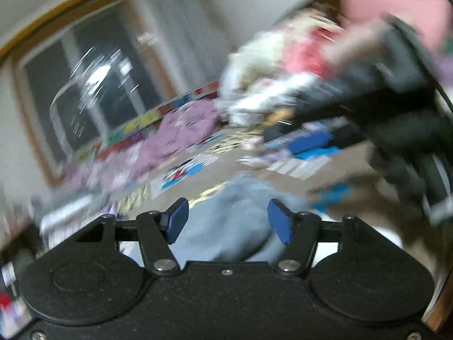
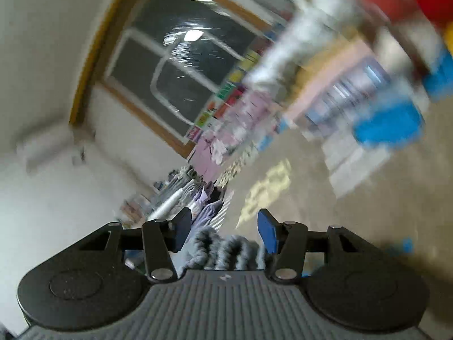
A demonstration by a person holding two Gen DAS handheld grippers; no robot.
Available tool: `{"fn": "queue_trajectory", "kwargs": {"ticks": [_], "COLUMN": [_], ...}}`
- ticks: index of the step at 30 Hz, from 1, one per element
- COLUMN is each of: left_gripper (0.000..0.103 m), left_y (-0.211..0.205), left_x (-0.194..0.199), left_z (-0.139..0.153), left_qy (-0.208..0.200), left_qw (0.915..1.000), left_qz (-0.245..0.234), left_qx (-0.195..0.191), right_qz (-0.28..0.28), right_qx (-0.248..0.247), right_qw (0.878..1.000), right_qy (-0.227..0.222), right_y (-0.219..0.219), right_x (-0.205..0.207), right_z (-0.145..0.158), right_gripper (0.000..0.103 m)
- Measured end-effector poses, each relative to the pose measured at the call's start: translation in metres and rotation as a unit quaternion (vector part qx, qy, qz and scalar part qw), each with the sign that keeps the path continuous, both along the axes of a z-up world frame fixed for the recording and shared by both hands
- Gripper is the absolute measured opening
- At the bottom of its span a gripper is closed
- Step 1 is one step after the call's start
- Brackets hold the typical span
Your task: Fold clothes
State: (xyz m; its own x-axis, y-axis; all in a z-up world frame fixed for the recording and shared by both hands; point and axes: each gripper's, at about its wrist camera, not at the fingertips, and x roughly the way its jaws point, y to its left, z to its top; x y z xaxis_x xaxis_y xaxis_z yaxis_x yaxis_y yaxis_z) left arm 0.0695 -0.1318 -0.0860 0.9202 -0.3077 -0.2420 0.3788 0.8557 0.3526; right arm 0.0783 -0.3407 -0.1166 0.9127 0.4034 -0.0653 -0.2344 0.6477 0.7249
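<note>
Both views are heavily motion-blurred. In the left wrist view my left gripper [image 1: 228, 219] is open, its blue pads [image 1: 177, 221] spread wide above a grey-blue garment [image 1: 226, 218] lying on the floor mat below. My right gripper and the hand holding it [image 1: 396, 104] show at the upper right of that view. In the right wrist view my right gripper [image 2: 223, 231] is open, with bunched grey-blue fabric [image 2: 226, 250] low between its fingers near the gripper body; I cannot tell whether it touches the pads.
A purple garment [image 1: 181, 138] lies on the colourful play mat [image 1: 297, 164] near the window [image 1: 93, 93]. A pile of mixed clothes [image 1: 283, 65] sits at the upper right. Folded or heaped clothes [image 2: 195, 195] lie by the wall. Blue boxes [image 2: 388, 127] stand to the right.
</note>
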Motion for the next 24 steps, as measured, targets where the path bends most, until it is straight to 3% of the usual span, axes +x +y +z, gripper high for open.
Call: {"fn": "queue_trajectory", "kwargs": {"ticks": [4, 7, 10, 12, 13, 14, 17, 21, 24], "left_gripper": [0.041, 0.038, 0.039, 0.039, 0.039, 0.039, 0.039, 0.043, 0.049], "left_y": [0.048, 0.061, 0.050, 0.044, 0.042, 0.039, 0.034, 0.043, 0.052], "left_x": [0.038, 0.056, 0.068, 0.068, 0.067, 0.066, 0.064, 0.064, 0.055], "left_z": [0.013, 0.001, -0.034, -0.044, -0.046, -0.049, -0.055, -0.041, -0.029], "left_qy": [0.057, 0.087, 0.134, 0.133, 0.127, 0.121, 0.108, 0.128, 0.114], "left_qw": [0.9900, 0.9828, 0.9837, 0.9863, 0.9878, 0.9893, 0.9922, 0.9901, 0.9908], "left_qz": [0.075, 0.095, 0.064, 0.057, 0.055, 0.054, 0.047, 0.032, 0.034], "left_qx": [-0.105, -0.132, -0.101, -0.080, -0.071, -0.062, -0.042, -0.047, -0.063], "right_qz": [0.012, 0.043, 0.060, 0.035, 0.024, 0.024, 0.031, 0.037, 0.039], "right_qx": [-0.133, -0.209, -0.286, -0.375, -0.428, -0.432, -0.403, -0.392, -0.392], "right_qw": [0.987, 0.967, 0.949, 0.926, 0.904, 0.902, 0.915, 0.919, 0.919], "right_qy": [-0.085, -0.140, -0.118, -0.036, 0.013, 0.009, 0.013, 0.007, 0.002], "right_y": [0.043, 0.079, 0.108, 0.124, 0.130, 0.126, 0.114, 0.109, 0.113], "right_x": [-0.011, -0.016, -0.004, 0.016, 0.027, 0.026, 0.026, 0.027, 0.022], "right_z": [0.029, 0.042, 0.037, 0.026, 0.016, 0.011, 0.014, 0.013, 0.019], "right_gripper": [0.053, 0.052, 0.050, 0.047, 0.045, 0.045, 0.044, 0.044, 0.044]}}
